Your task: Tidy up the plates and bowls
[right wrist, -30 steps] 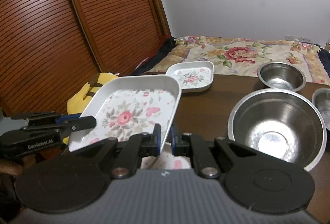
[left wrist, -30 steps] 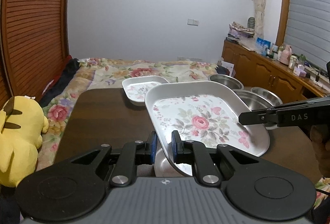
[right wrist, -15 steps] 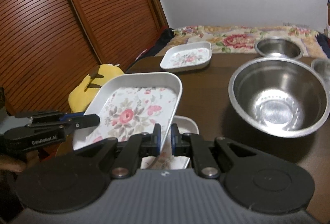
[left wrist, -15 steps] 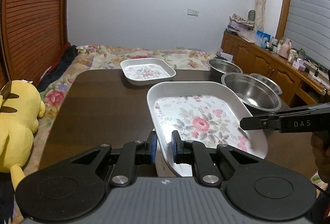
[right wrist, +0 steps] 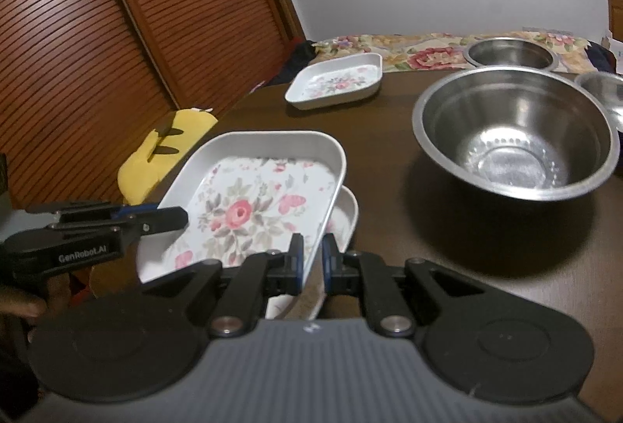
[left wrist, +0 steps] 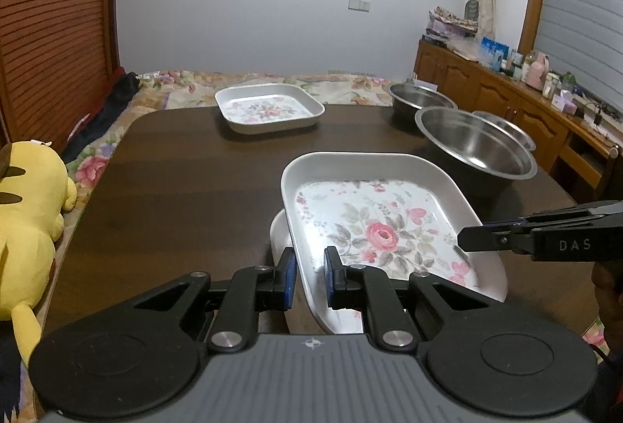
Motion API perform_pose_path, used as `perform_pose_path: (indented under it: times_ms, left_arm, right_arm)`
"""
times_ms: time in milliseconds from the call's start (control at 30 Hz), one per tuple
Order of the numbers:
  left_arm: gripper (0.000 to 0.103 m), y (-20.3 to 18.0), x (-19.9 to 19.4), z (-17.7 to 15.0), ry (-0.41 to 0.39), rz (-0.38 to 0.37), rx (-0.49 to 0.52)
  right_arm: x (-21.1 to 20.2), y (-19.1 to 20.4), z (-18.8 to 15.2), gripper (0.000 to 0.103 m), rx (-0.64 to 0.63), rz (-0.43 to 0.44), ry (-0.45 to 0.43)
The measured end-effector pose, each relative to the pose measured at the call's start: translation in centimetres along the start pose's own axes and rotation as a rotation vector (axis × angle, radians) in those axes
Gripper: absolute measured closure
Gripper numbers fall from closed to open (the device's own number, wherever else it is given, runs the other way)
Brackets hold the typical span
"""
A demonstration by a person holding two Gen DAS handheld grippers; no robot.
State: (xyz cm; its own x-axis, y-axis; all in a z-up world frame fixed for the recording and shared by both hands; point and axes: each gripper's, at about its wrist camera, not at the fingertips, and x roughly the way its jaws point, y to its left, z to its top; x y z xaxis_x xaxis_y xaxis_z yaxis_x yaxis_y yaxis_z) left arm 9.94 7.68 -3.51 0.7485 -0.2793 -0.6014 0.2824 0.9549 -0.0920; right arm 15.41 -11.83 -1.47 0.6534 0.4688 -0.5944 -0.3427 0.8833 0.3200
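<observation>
Jaws of the left gripper point(left wrist: 307, 277) and right gripper point(right wrist: 310, 263) each pinch an opposite rim of the floral tray point(left wrist: 373, 224), held tilted just above a second tray point(right wrist: 344, 216) on the table point(left wrist: 187, 189), beside a steel bowl point(right wrist: 514, 135).

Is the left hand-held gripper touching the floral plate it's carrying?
Touching. The left wrist view shows the left hand-held gripper shut on the rim of the floral plate, blue pads pressing it from both sides.
</observation>
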Motion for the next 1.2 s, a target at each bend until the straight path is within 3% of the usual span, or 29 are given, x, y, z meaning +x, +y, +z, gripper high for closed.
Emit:
perform_pose_path:
  times_ms: [833,1200]
  left_arm:
    - [0.087,-0.5,1.2,-1.6,0.01,0.073,0.069]
    - [0.087,0.0,2.0,-2.0,0.032,0.076,0.049]
  right_arm:
    - [0.6,1.1,-2.4,0.091,-0.041,-0.067,-0.091]
    - [0.6,1.4,-3.4,0.089,-0.069,-0.101,-0.138]
